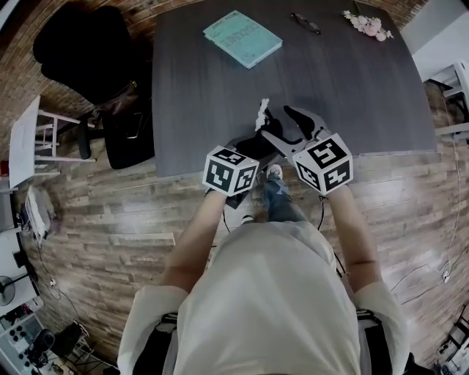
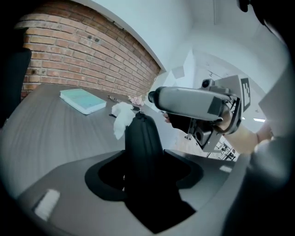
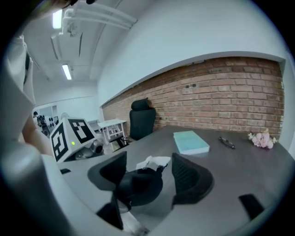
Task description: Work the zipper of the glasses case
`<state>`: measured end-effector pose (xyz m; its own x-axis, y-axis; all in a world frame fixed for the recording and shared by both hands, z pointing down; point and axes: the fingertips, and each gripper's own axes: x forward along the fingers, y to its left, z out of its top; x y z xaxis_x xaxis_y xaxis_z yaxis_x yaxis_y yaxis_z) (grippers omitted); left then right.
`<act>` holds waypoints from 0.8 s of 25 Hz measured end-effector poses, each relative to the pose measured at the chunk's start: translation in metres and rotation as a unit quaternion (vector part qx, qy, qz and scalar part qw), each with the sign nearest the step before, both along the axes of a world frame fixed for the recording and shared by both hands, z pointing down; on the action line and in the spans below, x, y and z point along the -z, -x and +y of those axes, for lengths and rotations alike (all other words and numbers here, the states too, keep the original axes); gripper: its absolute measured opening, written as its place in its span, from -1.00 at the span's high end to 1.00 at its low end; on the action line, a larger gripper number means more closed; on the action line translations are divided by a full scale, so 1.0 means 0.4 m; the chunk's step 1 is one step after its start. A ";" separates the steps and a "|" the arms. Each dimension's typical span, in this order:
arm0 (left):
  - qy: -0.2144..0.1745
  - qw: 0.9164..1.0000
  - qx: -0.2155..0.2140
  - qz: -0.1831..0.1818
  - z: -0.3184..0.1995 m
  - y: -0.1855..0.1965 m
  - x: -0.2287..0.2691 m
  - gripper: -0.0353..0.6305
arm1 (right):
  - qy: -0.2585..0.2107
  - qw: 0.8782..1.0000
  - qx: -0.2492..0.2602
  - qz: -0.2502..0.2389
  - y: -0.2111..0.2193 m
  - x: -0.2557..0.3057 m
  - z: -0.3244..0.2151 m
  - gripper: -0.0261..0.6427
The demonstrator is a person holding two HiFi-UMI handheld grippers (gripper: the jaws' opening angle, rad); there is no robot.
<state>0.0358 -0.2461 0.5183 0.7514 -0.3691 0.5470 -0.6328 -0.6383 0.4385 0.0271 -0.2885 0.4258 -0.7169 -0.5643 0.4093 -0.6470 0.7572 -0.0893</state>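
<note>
The black glasses case (image 2: 143,147) stands up between the jaws of my left gripper (image 1: 250,149) and hides their tips; that gripper is shut on it. A white tag (image 2: 120,119) hangs at the case's far end. In the head view the case (image 1: 256,140) sits over the table's near edge, between the two marker cubes. My right gripper (image 3: 152,177) is open. The case (image 3: 136,186) lies between its two black jaws, close to the left one, and the right jaw stands apart from it. The tag (image 3: 154,162) shows beyond.
On the dark table (image 1: 352,80) lie a teal book (image 1: 242,38), a pair of glasses (image 1: 305,23) and pink flowers (image 1: 368,25) along the far side. A black office chair (image 1: 88,51) stands at the table's left. A brick wall runs behind the table.
</note>
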 end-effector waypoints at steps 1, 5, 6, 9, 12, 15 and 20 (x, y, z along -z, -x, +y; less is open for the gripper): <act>-0.003 1.000 -0.002 -0.001 0.028 0.007 0.006 0.12 | 0.004 1.000 0.007 0.012 0.016 -0.001 0.021 0.04; -0.018 1.000 -0.010 -0.006 0.142 0.030 0.029 0.12 | 0.022 0.997 0.040 0.058 0.082 -0.012 0.117 -0.02; -0.021 1.000 -0.011 -0.006 0.169 0.034 0.034 0.12 | 0.025 0.996 0.046 0.068 0.097 -0.015 0.141 -0.03; -0.035 0.999 -0.016 -0.011 0.249 0.048 0.050 0.12 | 0.035 0.993 0.055 0.095 0.133 -0.026 0.204 -0.03; -0.050 0.998 -0.023 -0.018 0.319 0.067 0.062 0.12 | 0.048 0.991 0.049 0.114 0.164 -0.037 0.255 -0.03; -0.056 0.998 -0.028 -0.021 0.378 0.088 0.065 0.12 | 0.061 0.990 0.043 0.123 0.191 -0.046 0.305 0.08; -0.050 0.998 -0.031 -0.022 0.454 0.119 0.055 0.12 | 0.032 0.988 0.037 0.143 0.222 -0.038 0.385 0.58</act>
<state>-0.0117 -0.0645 0.4962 0.7503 -0.3768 0.5431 -0.6080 -0.7159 0.3433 -0.0616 -0.1346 0.4410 -0.6046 -0.4809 0.6349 -0.5962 0.8018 0.0396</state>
